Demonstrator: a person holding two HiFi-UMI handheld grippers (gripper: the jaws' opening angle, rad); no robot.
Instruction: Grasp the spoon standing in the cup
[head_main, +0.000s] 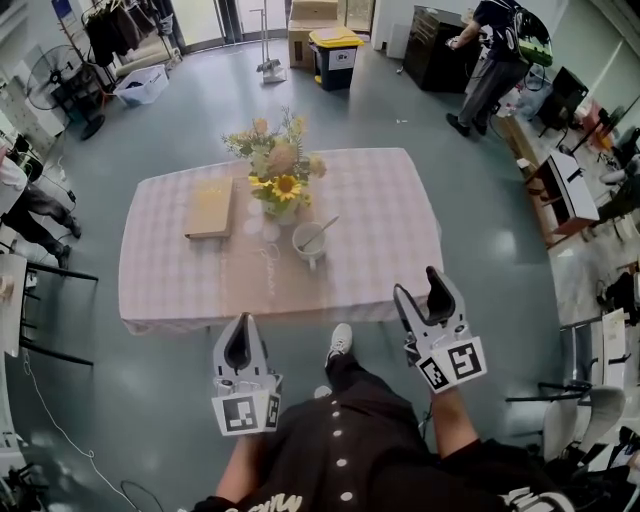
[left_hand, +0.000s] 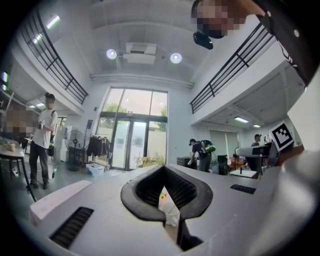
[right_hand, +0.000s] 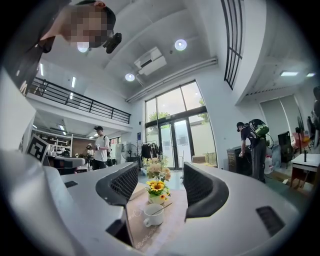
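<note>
**Lining up on the spoon in the cup**

Sighting the spoon (head_main: 322, 234) leaning slantwise in the white cup (head_main: 308, 243), near the middle of the checked-cloth surface (head_main: 380, 250), just in front of the flower vase (head_main: 281, 208). Holding both grippers short of the near edge. Keeping the right gripper (head_main: 420, 285) with jaws spread and empty, framing the cup, and the left gripper (head_main: 240, 335) with jaws pressed together on nothing. Judging the spoon slim, stiff, light, probably slippery. Favouring a pinch on the handle's free upper end, clear of the glossy, rounded, easily tipped cup.

table (head_main: 380, 260), checked top | carries: book (head_main: 210, 207) | flower vase (head_main: 282, 212) | cup (head_main: 308, 243) holding spoon (head_main: 325, 230)
</note>
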